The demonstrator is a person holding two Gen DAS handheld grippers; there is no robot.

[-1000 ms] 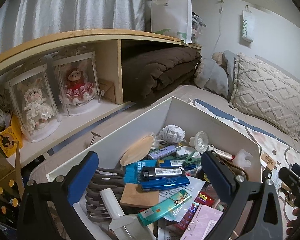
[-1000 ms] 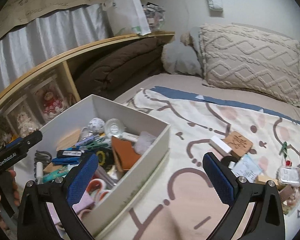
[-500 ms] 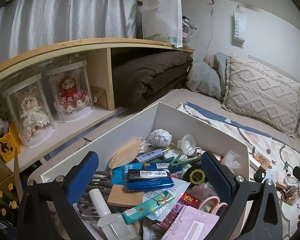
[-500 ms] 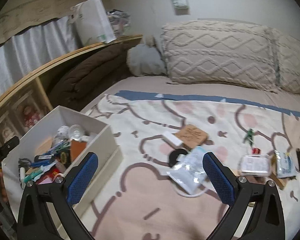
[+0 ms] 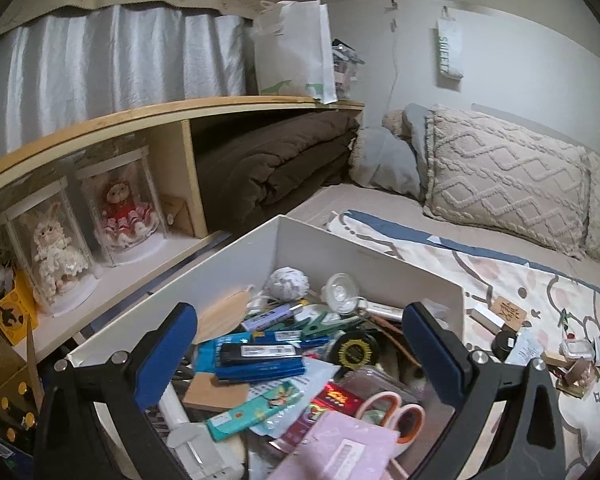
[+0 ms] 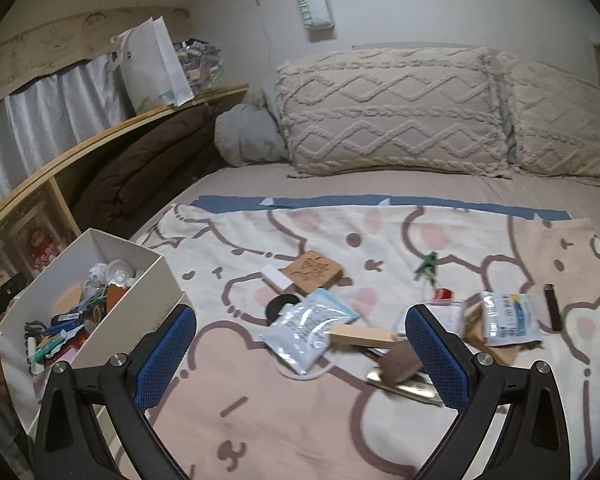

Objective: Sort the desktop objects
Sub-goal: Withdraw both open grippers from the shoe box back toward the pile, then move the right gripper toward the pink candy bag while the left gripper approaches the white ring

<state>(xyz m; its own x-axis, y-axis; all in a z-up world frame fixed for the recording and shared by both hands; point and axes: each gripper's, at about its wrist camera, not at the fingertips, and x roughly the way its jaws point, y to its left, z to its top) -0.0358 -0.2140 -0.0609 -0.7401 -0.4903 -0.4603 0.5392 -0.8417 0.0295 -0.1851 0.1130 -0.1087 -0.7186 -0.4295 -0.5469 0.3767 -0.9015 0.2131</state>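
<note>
**Two claws spread over a cluttered bed and box**

At far left, a shelf [image 5: 112,280] holds two dolls in clear cases [image 5: 120,208], with a folded brown blanket [image 5: 272,164] in the next bay and a white bag [image 5: 296,52] standing on top. The left claw [image 5: 300,344] hangs spread wide and empty above a white box [image 5: 364,256] that sits on the bed beside the shelf. The box is crammed: a blue case [image 5: 260,368] with a black stick lying on it, a teal packet [image 5: 256,408], orange-handled scissors [image 5: 392,408], a pink card [image 5: 348,448], a round black tin [image 5: 354,350] and a crumpled paper ball [image 5: 288,282].

To the right, the patterned blanket [image 6: 400,232] carries the loose things. The right claw [image 6: 300,348] is also spread wide, pinching nothing, low over the pile. Between its fingers lie a clear plastic pouch [image 6: 304,332], a wooden block [image 6: 362,336] and a brown-and-gold item [image 6: 400,372], blurred. Beyond them rest a white eraser [image 6: 276,276] touching a cork coaster [image 6: 314,272], a green clip [image 6: 428,268], a foil packet [image 6: 508,320] and a dark stick [image 6: 552,304]. Two knitted pillows [image 6: 392,116] line the headboard.
</note>
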